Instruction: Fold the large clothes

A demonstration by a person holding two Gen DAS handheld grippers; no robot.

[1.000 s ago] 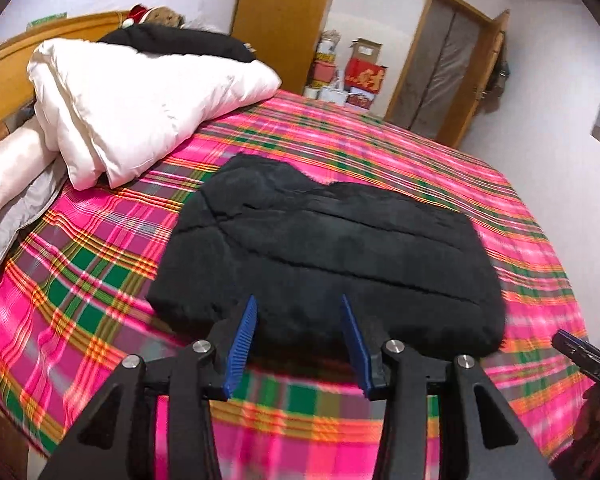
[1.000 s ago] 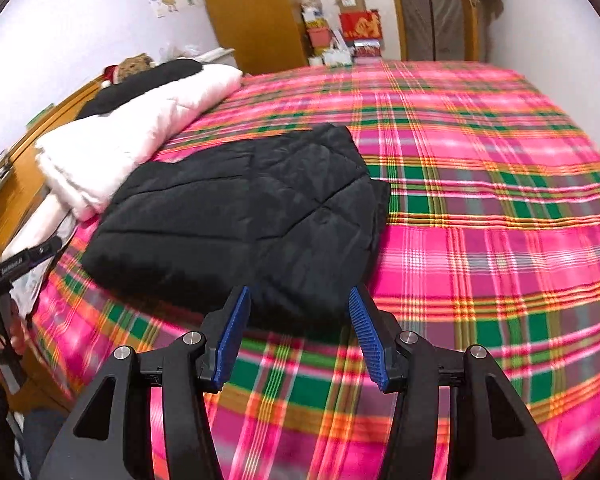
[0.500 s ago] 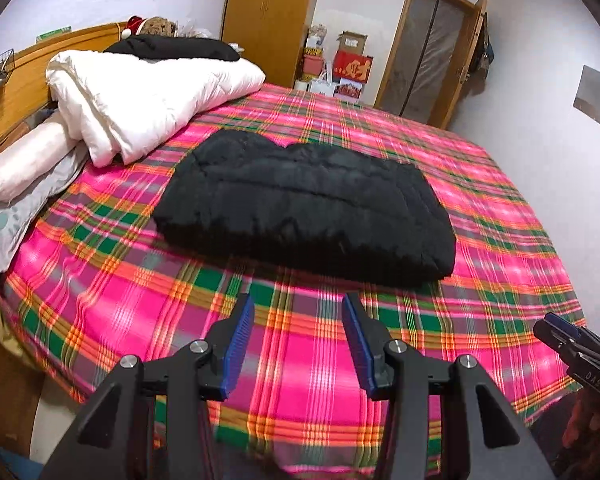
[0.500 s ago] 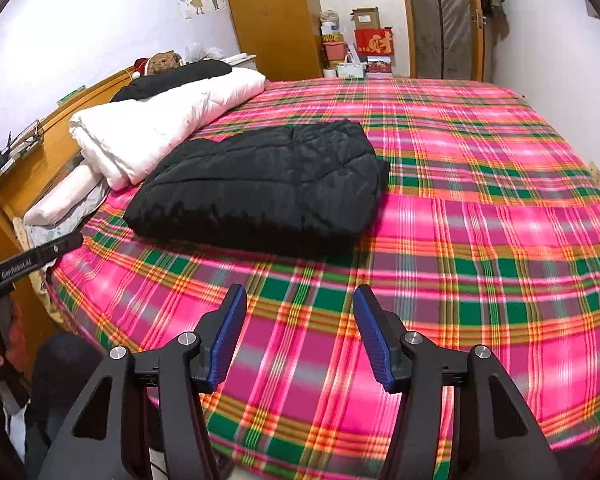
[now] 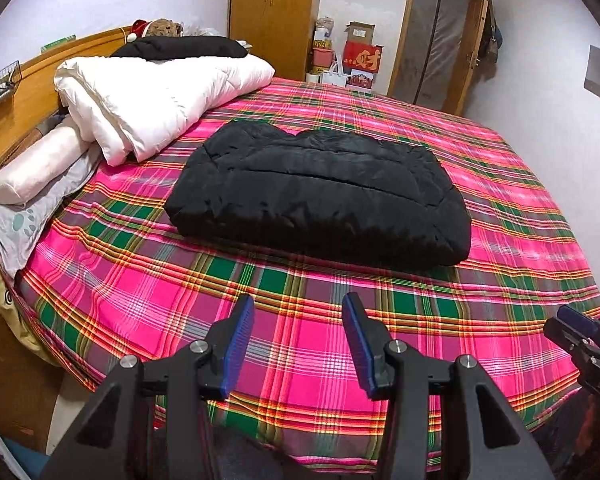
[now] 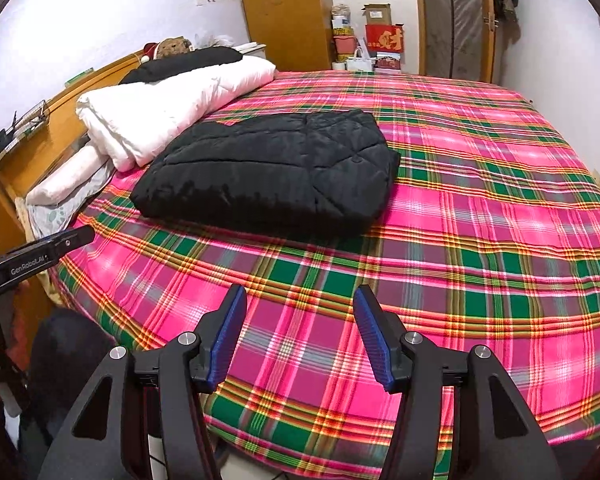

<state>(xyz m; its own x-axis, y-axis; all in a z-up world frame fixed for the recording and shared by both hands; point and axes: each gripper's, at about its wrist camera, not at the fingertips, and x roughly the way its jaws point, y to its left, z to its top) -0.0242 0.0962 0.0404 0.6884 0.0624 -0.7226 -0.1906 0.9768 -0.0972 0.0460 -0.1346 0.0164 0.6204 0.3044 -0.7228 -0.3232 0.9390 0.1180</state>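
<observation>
Holding my left gripper [image 5: 298, 334] and my right gripper [image 6: 300, 330] above the near edge of the bed [image 5: 308, 344], I have both released, with nothing between the fingers. The black jacket [image 5: 320, 196] lies folded into a thick rectangle near the white quilt [image 5: 160, 96]. I judge the folding is nearly complete.

Black quilted jacket [image 5: 320, 196] lies folded flat on plaid bedspread [image 5: 300, 320].
</observation>
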